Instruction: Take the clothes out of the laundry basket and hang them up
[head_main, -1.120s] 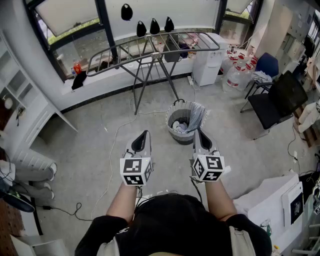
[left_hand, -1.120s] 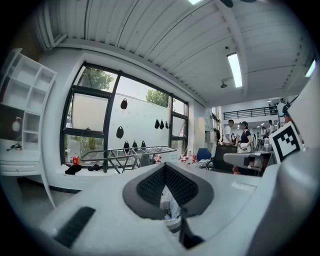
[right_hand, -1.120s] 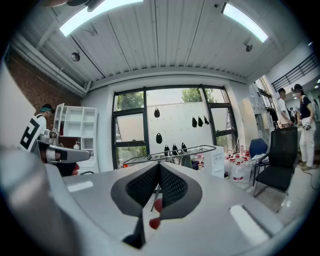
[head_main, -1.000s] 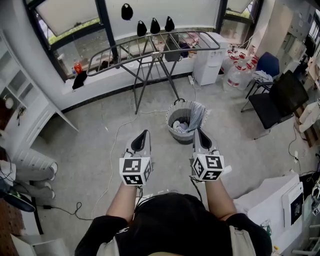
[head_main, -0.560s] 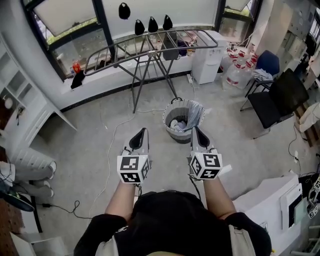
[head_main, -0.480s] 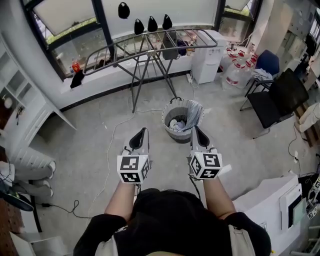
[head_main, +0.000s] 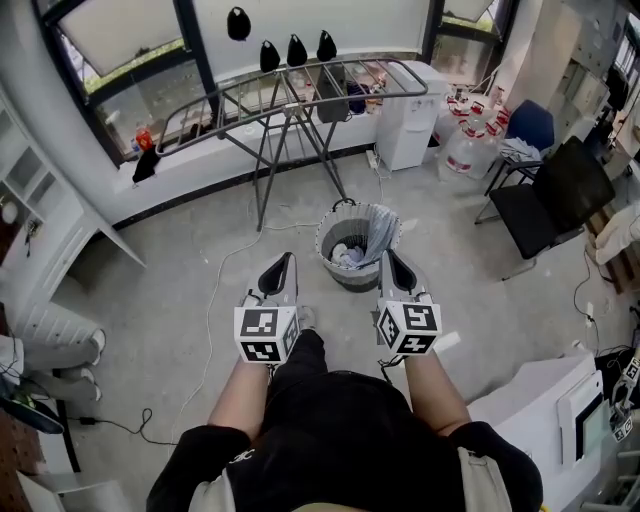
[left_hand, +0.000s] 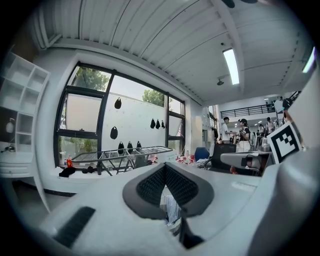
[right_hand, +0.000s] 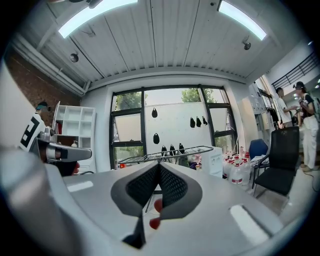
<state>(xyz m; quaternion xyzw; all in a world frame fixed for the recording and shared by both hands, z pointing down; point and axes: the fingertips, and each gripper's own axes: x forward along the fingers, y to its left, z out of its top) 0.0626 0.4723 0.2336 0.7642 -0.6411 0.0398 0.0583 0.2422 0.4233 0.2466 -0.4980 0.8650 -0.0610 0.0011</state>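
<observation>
A round grey laundry basket (head_main: 372, 222) stands on the concrete floor with crumpled light clothes (head_main: 345, 256) inside. Behind it is a metal drying rack (head_main: 290, 95) by the window, with a dark garment (head_main: 332, 105) over its rails. My left gripper (head_main: 283, 262) and right gripper (head_main: 390, 258) are held side by side just short of the basket, both shut with nothing in them. In the left gripper view the shut jaws meet at the left gripper (left_hand: 164, 167), with the rack (left_hand: 125, 155) far beyond. In the right gripper view the right gripper (right_hand: 159, 166) points at the rack (right_hand: 167, 151).
A white cabinet (head_main: 405, 125) and water bottles (head_main: 462, 150) stand right of the rack. Black chair (head_main: 555, 195) and blue chair (head_main: 532, 125) at right. A cable (head_main: 213, 300) trails over the floor. White shelving (head_main: 35, 200) at left, white table (head_main: 530, 400) at lower right.
The person has stepped forward: the basket and rack have come nearer to both grippers, and a leg now shows between the arms. Both grippers stay shut.
</observation>
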